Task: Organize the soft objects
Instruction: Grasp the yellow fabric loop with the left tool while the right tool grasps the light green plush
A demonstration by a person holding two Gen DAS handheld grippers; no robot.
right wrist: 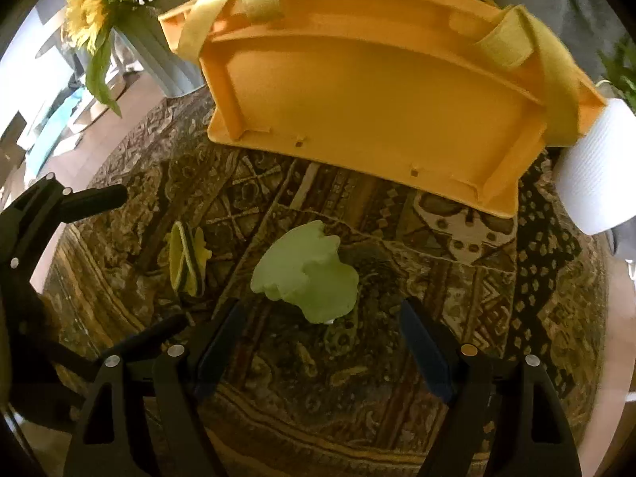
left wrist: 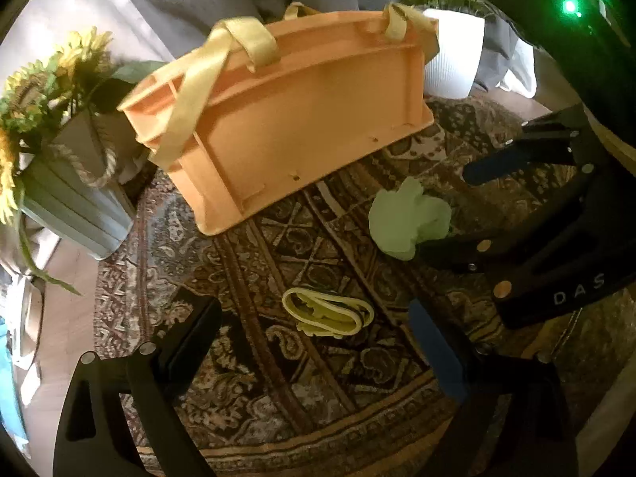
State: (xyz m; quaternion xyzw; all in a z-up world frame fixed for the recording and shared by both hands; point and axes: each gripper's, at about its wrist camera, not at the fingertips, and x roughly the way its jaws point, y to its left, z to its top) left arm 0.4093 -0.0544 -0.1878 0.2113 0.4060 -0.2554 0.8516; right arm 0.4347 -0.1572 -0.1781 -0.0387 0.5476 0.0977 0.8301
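Black fingers with blue pads frame the bottom of each wrist view. On the left gripper (left wrist: 318, 351) the jaws are spread wide and nothing is held; a folded yellow band (left wrist: 328, 312) lies on the rug just ahead, between the fingertips but untouched. On the right gripper (right wrist: 320, 348) the jaws are likewise open and empty, and a crumpled pale green cloth (right wrist: 306, 274) lies just beyond them, not yet gripped. The yellow band (right wrist: 187, 264) is also seen in the right view, beside the green cloth and apart from it.

An orange crate (left wrist: 286, 119) with yellow fabric straps (left wrist: 198, 83) draped over its rim stands behind both soft things; its inside cannot be seen from either view. Judging by how things lie, the sorting appears barely begun: both loose pieces are still on the rug, and each would have to be picked up and put away, presumably in the crate.

Everything rests on a patterned brown rug (left wrist: 278, 377). A planter of sunflowers (left wrist: 59, 127) is set at the left, a white ribbed pot (left wrist: 453, 55) with a green plant at the right, and grey fabric behind.
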